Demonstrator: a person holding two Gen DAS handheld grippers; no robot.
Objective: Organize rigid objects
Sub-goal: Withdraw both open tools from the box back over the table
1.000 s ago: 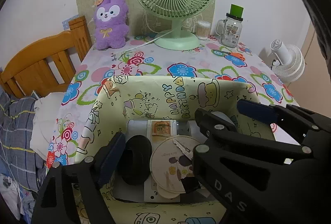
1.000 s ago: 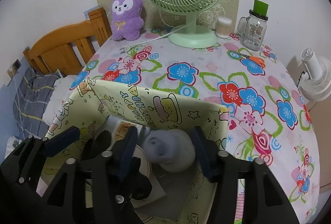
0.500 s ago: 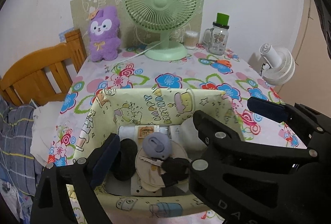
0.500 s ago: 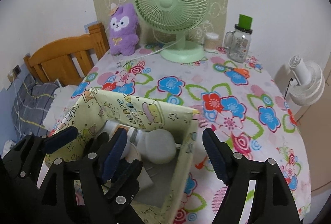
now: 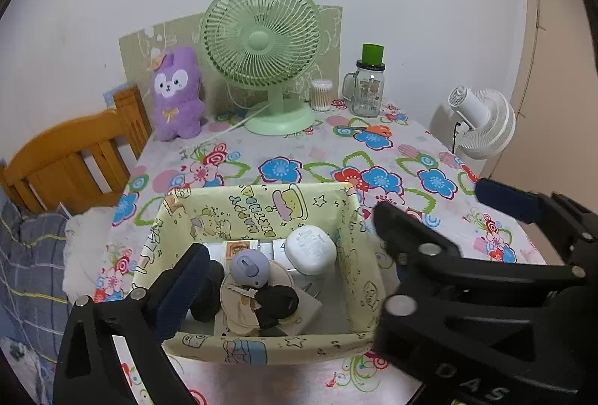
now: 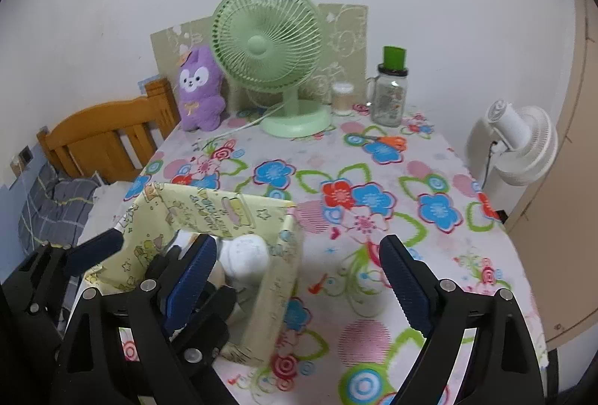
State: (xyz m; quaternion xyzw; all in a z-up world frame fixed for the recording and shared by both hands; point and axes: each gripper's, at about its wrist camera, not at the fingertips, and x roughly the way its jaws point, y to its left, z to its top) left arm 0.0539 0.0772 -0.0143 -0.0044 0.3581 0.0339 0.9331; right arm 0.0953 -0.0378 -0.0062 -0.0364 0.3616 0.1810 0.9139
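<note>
Floral-print table (image 5: 336, 151) fills most of both views, w/ wooden bed frame (image 5: 67, 158) alongside at left. Green desk fan (image 5: 261, 42) upright at far edge against wall; purple plush bunny (image 5: 177, 95) just left of its base, cotton-swab tub (image 5: 321, 95) and green-lidded glass mug jar (image 5: 368, 87) to the right. White fan (image 5: 482, 121) off the table's far right corner. Orange-handled scissors (image 5: 373, 130) flat on the cloth in front of the jar.

Yellow cartoon-print box (image 5: 258, 207) near front-left of table, open-topped, holding the rigid items: white rounded case (image 5: 310, 250) toward back right, lilac round case (image 5: 249, 266) beside it at centre, black key fob (image 5: 276, 300) in front on a round beige card, dark round piece at left partly hidden behind a finger, flat white boxes underneath.

Left gripper (image 5: 284, 278) above the box, fingers spread wide, nothing between them. Right gripper (image 6: 299, 278) also spread wide and empty; left finger (image 6: 190, 278) over box interior, right finger over bare cloth outside the box's right wall.
</note>
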